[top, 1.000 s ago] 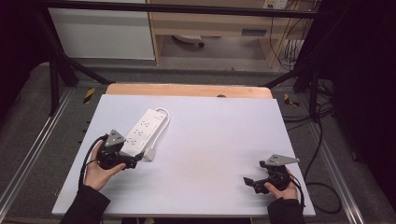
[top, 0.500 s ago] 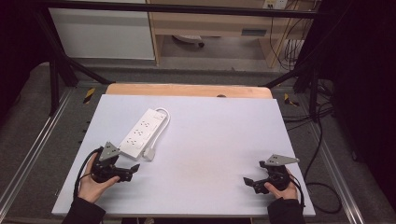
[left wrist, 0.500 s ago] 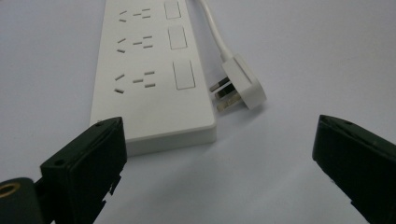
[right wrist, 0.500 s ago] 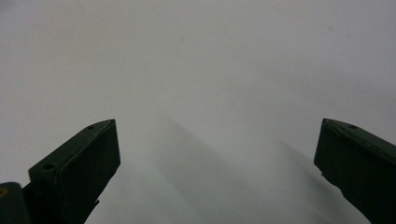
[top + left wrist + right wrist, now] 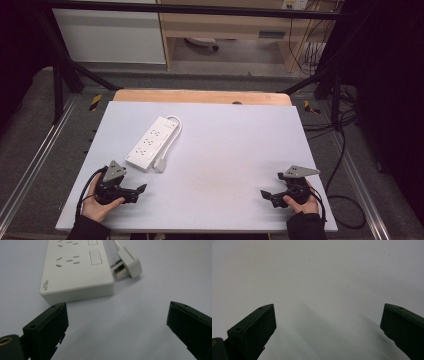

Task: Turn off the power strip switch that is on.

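A white power strip [image 5: 149, 142] lies on the pale table [image 5: 230, 150], left of the middle, with its cord looped round and its plug [image 5: 160, 165] resting beside its near end. In the left gripper view the strip [image 5: 75, 270] and the plug [image 5: 127, 265] lie just beyond the jaws. My left gripper [image 5: 139, 192] rests near the front left edge, a little short of the strip; its jaws stand wide apart with nothing between them [image 5: 117, 325]. My right gripper [image 5: 267, 195] rests at the front right, open over bare table [image 5: 328, 325].
A wooden strip [image 5: 200, 96] runs along the table's far edge. Black frame bars [image 5: 65, 75] and floor rails flank the table, with cables [image 5: 345, 150] on the floor at the right. A white cabinet [image 5: 110, 35] stands beyond.
My left gripper has drawn back from the power strip toward the front left edge and let it be. The strip lies where it was. The right gripper has stayed put.
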Tool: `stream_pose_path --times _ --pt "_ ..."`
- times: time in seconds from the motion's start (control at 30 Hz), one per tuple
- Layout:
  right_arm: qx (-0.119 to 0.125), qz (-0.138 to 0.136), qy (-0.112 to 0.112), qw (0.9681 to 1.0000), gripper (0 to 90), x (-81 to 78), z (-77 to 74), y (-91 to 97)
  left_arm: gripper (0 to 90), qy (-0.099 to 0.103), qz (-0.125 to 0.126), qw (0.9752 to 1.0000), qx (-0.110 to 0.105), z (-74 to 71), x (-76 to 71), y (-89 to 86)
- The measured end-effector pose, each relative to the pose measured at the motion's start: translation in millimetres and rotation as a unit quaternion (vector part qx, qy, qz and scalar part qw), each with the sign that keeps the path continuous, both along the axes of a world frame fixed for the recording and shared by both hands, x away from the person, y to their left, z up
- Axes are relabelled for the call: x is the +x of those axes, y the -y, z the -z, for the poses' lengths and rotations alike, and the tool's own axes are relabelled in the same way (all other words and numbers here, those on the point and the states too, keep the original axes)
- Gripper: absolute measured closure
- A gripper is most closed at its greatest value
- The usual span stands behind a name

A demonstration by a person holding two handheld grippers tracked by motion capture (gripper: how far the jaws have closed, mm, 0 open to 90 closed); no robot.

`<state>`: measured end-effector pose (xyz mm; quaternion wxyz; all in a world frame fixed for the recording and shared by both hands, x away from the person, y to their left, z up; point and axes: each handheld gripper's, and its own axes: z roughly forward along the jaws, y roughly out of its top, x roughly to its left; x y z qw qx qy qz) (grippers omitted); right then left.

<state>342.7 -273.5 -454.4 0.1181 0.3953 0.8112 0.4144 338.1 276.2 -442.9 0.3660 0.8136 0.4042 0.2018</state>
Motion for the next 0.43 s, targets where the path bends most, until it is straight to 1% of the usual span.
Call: stream_pose_path --times 0.17,0.43 --pt "-0.001 0.000 0.001 1.0000 0.8 0.1 0.1 -0.3 3.8 -0.005 -0.002 1.0000 0.003 5.6 -1.1 -2.2" --pt "-0.002 -0.001 0.000 1.0000 0.8 0.4 0.2 -0.1 3.9 -0.009 -0.001 1.0000 0.003 7.1 -0.8 -3.8"
